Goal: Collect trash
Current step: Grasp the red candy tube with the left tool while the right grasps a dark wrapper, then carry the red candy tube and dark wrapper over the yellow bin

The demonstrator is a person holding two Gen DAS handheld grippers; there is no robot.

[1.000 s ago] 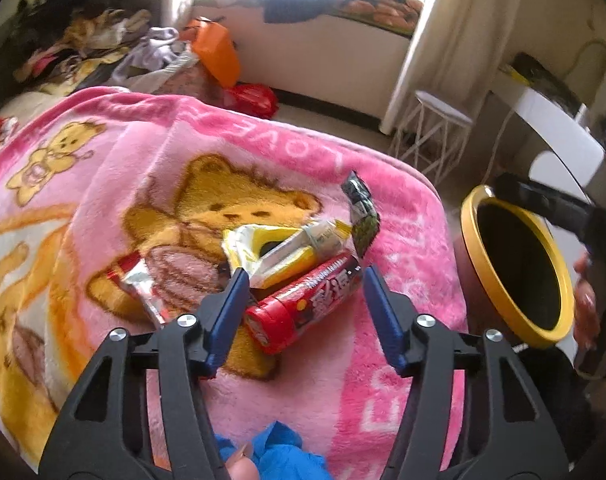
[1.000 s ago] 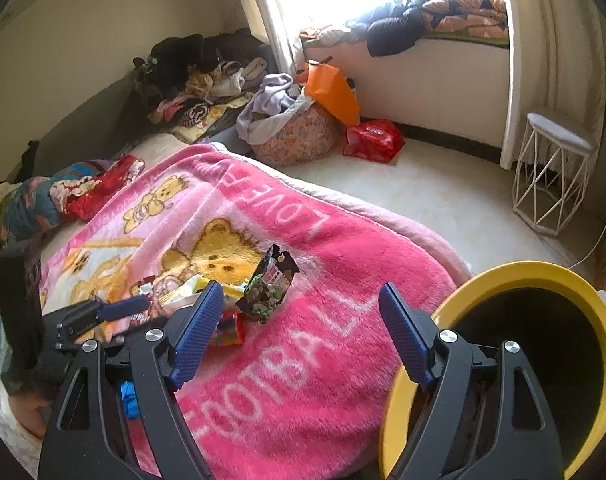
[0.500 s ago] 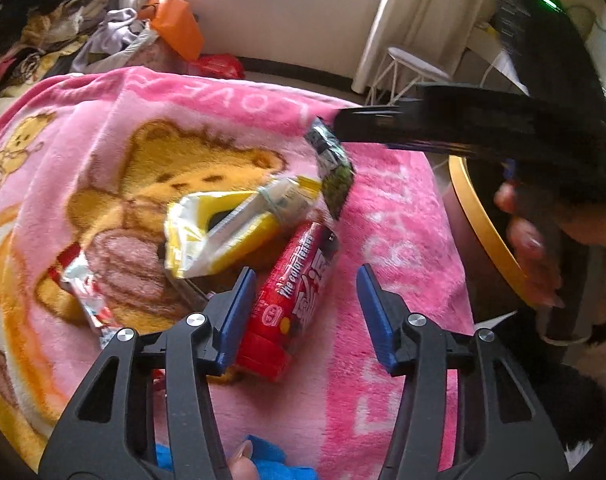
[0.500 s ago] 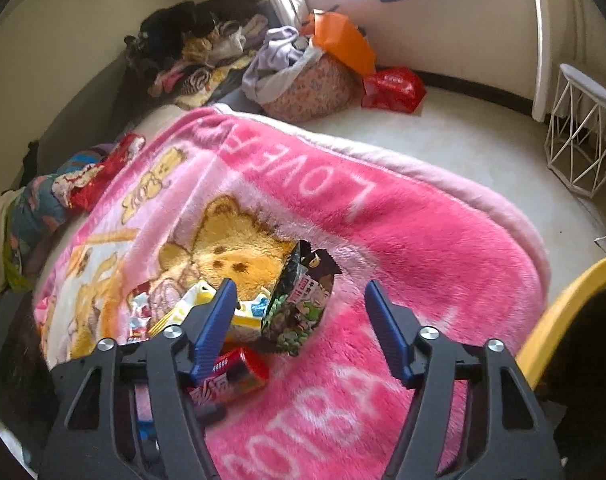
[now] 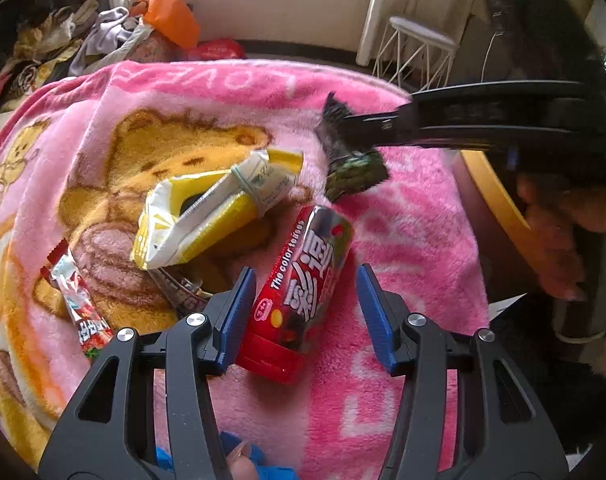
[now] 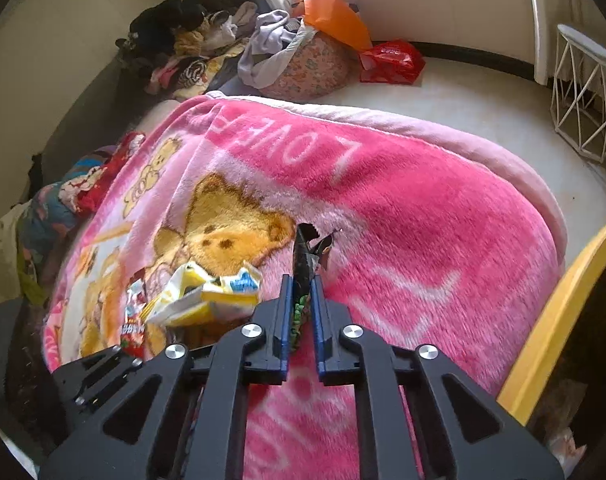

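The dark green snack wrapper (image 6: 303, 276) stands on edge on the pink bear blanket (image 6: 423, 216), pinched between the blue pads of the right gripper (image 6: 301, 314), whose jaws are drawn nearly together on it. In the left wrist view the same wrapper (image 5: 353, 170) shows crumpled under the black fingers reaching in from the right, with the person's hand (image 5: 559, 236) behind on the handle.

Just below it lies the red candy tube (image 5: 303, 292), lengthwise between the jaws of the left gripper (image 5: 303, 312). Those jaws stand at a middling width: the left pad is touching or just beside the tube, while the right pad is clearly apart from it, so the tube is not gripped.

Left of the tube lies a yellow and white packet (image 5: 207, 216), torn open, and further left a small red and white wrapper (image 5: 79, 304) lies flat on the blanket.

At the right edge of the bed the yellow rim of a dark bin (image 6: 559, 320) curves up just beside the blanket. Beyond the bed, a heap of clothes (image 6: 207, 48), an orange bag (image 6: 335, 20) and a red bag (image 6: 391, 60) lie on the floor, and a white wire stool (image 6: 587, 92) stands near the curtain.
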